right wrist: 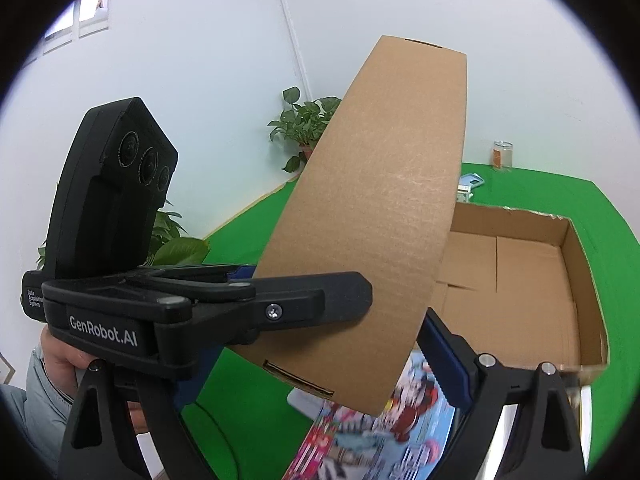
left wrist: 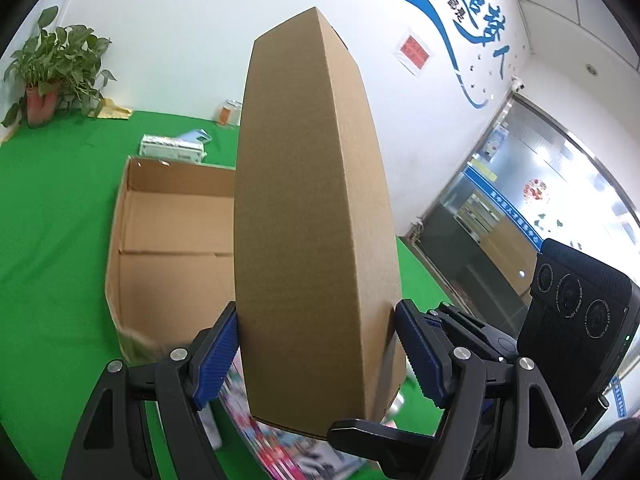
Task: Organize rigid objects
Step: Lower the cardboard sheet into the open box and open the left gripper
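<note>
Flat cardboard box (left wrist: 316, 216) up in the air, pinched between the blue pads of the left gripper (left wrist: 316, 356). Right gripper (right wrist: 320, 344) clamped across it too. Beyond both sets of jaws, open carton (left wrist: 168, 240) on green table (left wrist: 52, 208).

The left wrist camera sits just behind its own 2 fingers, looking forward and slightly down, very near a closed cardboard box (left wrist: 316, 220) that fills the centre from 6 to 12 o'clock. Beyond it, an open cardboard tray (left wrist: 168, 240) lies at 9 o'clock on the green table (left wrist: 52, 220), with a potted plant (left wrist: 56, 68) at 10 o'clock. The right wrist camera looks the same way from the other side: closed box (right wrist: 380, 208) central, tray (right wrist: 520, 272) at 3 o'clock, plant (right wrist: 304, 124) at 12. Both views share box, tray, table, plant, and a jar (left wrist: 229, 113) (right wrist: 502, 155).
</note>
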Demonstrator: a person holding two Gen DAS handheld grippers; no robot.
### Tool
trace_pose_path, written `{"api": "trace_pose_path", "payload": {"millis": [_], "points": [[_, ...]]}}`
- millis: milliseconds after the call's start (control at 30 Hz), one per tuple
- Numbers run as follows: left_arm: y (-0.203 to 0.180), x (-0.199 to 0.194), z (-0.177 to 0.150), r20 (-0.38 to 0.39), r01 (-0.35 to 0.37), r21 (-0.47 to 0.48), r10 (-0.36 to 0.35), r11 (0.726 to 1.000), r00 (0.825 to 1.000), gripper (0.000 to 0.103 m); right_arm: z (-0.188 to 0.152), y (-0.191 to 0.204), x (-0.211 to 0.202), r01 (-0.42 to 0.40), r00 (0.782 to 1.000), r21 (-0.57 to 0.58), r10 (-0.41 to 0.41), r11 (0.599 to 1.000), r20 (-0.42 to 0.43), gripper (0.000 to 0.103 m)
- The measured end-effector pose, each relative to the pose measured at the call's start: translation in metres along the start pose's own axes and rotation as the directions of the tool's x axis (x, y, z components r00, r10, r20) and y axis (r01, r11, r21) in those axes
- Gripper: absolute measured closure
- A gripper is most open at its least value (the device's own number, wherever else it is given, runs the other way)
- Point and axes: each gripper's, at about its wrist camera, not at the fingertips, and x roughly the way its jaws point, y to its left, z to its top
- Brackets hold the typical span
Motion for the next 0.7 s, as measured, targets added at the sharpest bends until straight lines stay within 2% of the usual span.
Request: {"api": "trace_pose_path", "payload": {"millis": [100, 133, 233, 367, 433, 567, 633, 700], "points": [[0.005, -0.004, 0.028, -0.001, -0.016, -0.017, 0.016, 1.0, 1.0, 0.029, 0.014, -0.002, 0.017, -0.018, 1.0, -0.005, 0.018, 1.0, -0.025, 0.01], [0.023, -0.022, 0.035, -0.004, -0.025, -0.027, 0.025, 0.999, 1.0, 0.029, 0.019, -0.004, 0.024, -0.027, 0.999, -0.002, 0.027, 1.0, -0.037, 0.01], [0.034, -0.021, 0.052, -0.013, -0.052, -0.054, 0.051, 0.997, 0.999, 0.029, 0.03, -0.01, 0.047, -0.058, 0.995, 0.011, 0.058, 0.998, -0.084, 0.011], [0.056, 0.006, 0.077, -0.039, -0.085, -0.093, 0.082, 0.992, 0.996, 0.029, 0.032, -0.016, 0.066, -0.09, 0.986, 0.023, 0.093, 0.996, -0.136, 0.011], [0.072, 0.007, 0.077, -0.049, -0.1, -0.108, 0.095, 0.989, 0.994, 0.029, 0.035, -0.019, 0.079, -0.108, 0.981, 0.037, 0.112, 0.993, -0.157, 0.011], [0.102, 0.04, 0.078, -0.102, -0.141, -0.132, 0.128, 0.981, 0.987, 0.029, 0.033, -0.034, 0.1, -0.147, 0.965, 0.093, 0.163, 0.985, -0.206, 0.011], [0.126, 0.043, 0.044, -0.133, -0.159, -0.144, 0.14, 0.977, 0.981, 0.029, 0.029, -0.041, 0.112, -0.158, 0.953, 0.11, 0.181, 0.981, -0.244, 0.011], [0.138, 0.057, 0.032, -0.157, -0.174, -0.166, 0.148, 0.971, 0.976, 0.029, 0.025, -0.046, 0.129, -0.165, 0.938, 0.14, 0.199, 0.976, -0.283, 0.011]]}}
